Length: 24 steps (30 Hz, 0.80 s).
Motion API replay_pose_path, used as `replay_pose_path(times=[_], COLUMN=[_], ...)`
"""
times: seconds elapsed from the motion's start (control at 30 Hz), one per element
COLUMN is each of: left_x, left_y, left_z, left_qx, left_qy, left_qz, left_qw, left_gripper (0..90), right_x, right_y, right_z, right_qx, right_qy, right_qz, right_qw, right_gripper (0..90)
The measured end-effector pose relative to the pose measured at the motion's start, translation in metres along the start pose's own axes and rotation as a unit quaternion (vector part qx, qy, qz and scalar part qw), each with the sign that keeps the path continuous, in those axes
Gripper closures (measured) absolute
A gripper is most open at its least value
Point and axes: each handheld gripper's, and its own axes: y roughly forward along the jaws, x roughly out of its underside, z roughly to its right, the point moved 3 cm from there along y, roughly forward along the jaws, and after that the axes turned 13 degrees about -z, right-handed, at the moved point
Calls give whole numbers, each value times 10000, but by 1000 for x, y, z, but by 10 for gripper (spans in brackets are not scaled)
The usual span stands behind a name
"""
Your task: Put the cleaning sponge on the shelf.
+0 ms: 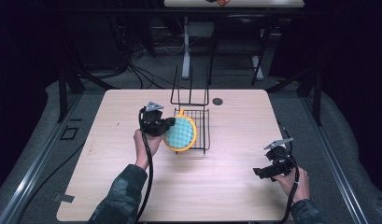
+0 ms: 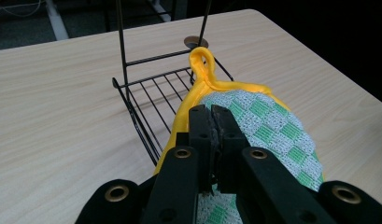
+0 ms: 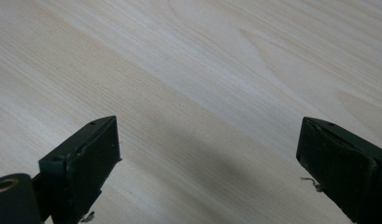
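Observation:
A round pot holder (image 1: 180, 133) with a green-and-white check face and a yellow rim hangs tilted over the front of a black wire rack (image 1: 200, 125). My left gripper (image 1: 171, 123) is shut on its left edge. In the left gripper view the jaws pinch the pot holder (image 2: 268, 121) near the gripper tip (image 2: 212, 112), and its yellow loop (image 2: 202, 60) points toward the wire rack (image 2: 151, 98). My right gripper (image 1: 259, 172) is low at the table's right front, open, with nothing between its fingers (image 3: 86, 154) above bare wood.
The light wooden table (image 1: 132, 186) has a small dark round disc (image 1: 217, 101) behind the rack. The rack's tall wire back (image 1: 191, 91) rises at the far side. Another table's legs and cables stand beyond the far edge.

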Motion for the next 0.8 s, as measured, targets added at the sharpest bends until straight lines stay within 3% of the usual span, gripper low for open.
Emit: replay_pose_path(times=[0.57,0.8], left_x=[0,0], left_y=[20,25], left_z=[1,-4], left_qx=[24,12], left_qy=[-140,-296], left_qz=[73,197], left_qw=[9999,9994], left_gripper=[882,882], right_x=[-1,-1], right_y=[2,1], right_z=[-1,-1], right_qx=[-4,-60], right_qy=[-56,-20], right_qz=[5,-5], right_qw=[10000,10000], right_gripper=[57,57])
